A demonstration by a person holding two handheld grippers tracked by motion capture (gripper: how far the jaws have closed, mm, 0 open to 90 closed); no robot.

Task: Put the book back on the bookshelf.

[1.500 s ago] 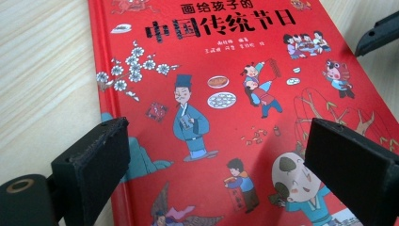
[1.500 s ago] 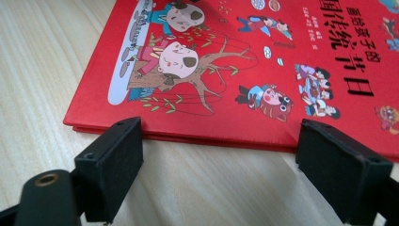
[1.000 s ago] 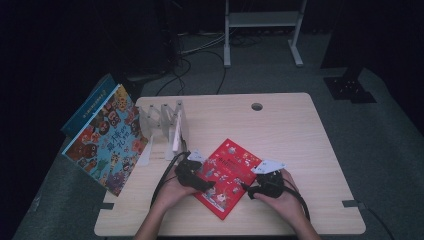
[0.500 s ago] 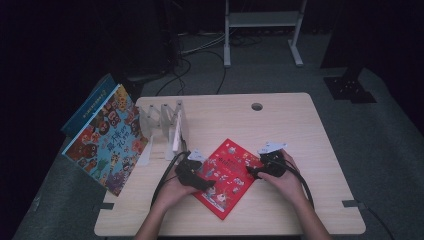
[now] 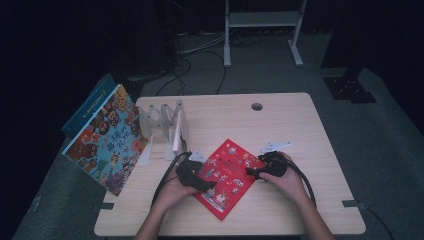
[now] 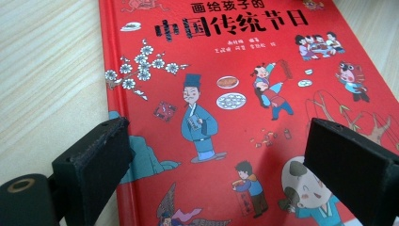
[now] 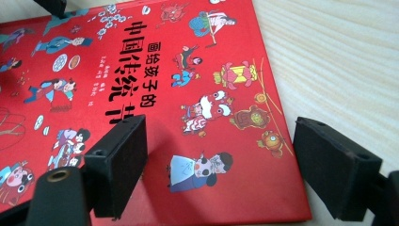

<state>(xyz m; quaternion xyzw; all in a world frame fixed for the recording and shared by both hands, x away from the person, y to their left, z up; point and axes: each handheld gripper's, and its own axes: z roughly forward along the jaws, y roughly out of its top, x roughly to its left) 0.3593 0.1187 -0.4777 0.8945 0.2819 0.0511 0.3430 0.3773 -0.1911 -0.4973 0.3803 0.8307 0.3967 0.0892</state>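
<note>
Hovering over red book (image 5: 228,176), both claws gape: left claw (image 6: 226,174) & right claw (image 7: 219,162), just widening, grip nothing.

Right gripper (image 7: 219,165) poised over a red picture book (image 7: 141,84)

Its two black fingers (image 7: 120,162) stand apart and have just been opening, one over the illustrated cover, the other over the pale wood counter (image 7: 339,61) just past the book's edge; the book lies flat.

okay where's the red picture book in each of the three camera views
High view: red picture book lies flat at the table's near middle, between both grippers.
Left gripper view: it spans the centre and right.
Right gripper view: it covers the left and centre.
Shared landmark: its black title characters.
</note>
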